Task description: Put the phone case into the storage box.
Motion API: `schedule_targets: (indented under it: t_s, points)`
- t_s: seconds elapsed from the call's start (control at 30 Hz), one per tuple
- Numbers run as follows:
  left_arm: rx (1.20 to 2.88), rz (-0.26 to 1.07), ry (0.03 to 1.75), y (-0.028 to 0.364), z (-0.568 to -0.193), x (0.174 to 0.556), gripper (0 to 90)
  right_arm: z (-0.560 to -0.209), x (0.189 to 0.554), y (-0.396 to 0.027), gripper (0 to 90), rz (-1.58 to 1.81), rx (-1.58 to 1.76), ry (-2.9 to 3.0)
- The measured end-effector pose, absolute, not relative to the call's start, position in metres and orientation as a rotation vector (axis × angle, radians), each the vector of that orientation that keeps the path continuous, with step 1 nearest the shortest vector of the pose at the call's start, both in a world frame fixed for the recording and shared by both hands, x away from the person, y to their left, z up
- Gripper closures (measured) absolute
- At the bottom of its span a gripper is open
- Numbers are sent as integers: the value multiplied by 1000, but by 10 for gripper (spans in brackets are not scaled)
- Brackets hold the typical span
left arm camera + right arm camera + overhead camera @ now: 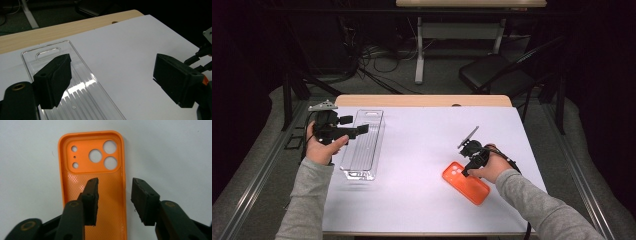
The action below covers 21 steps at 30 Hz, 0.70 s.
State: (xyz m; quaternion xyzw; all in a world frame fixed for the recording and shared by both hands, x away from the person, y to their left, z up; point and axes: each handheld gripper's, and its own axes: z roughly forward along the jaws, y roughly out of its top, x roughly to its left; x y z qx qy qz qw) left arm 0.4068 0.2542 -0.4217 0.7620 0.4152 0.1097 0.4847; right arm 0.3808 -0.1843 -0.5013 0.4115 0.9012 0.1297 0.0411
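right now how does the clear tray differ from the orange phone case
The tray is see-through plastic with a ribbed floor; the phone case is opaque orange with camera holes. The tray is longer and lies at the table's left near the left gripper; the case lies at the right, under the right gripper. Both lie flat, ungripped.

Rectangular table with a white top, a light wooden strip bare along the far edge. Two things lie directly on it, well apart. Left side — a long, narrow clear plastic tray with a ribbed floor and a slot handle at its far end, running lengthwise away from the person. Right side, nearer the front — an orange phone case, open side up, camera cut-outs showing, lying at a slant.
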Motion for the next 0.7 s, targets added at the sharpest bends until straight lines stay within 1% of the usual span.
schedule_targets:
  t_s: [0.1, 0.13, 0.17, 0.3, 0.4, 0.7]
  points:
    - [1853, 266, 1012, 256, -422, 407, 153, -500, 382, -185, 616, 356, 1267, 2761]
    - [1850, 267, 1018, 257, -422, 407, 153, -506, 382, -185, 643, 448, 1291, 2722]
    - [1850, 267, 1018, 257, -422, 407, 153, -502, 383, -186, 650, 364, 1270, 2761]
    - [1846, 269, 1023, 259, -423, 407, 153, -502, 385, -187, 688, 277, 1258, 2793]
    - [1845, 266, 1027, 259, -423, 407, 153, -506, 385, -187, 714, 286, 1252, 2782]
    - [1848, 267, 1032, 260, -424, 408, 153, -510, 387, -188, 757, 219, 1241, 2811]
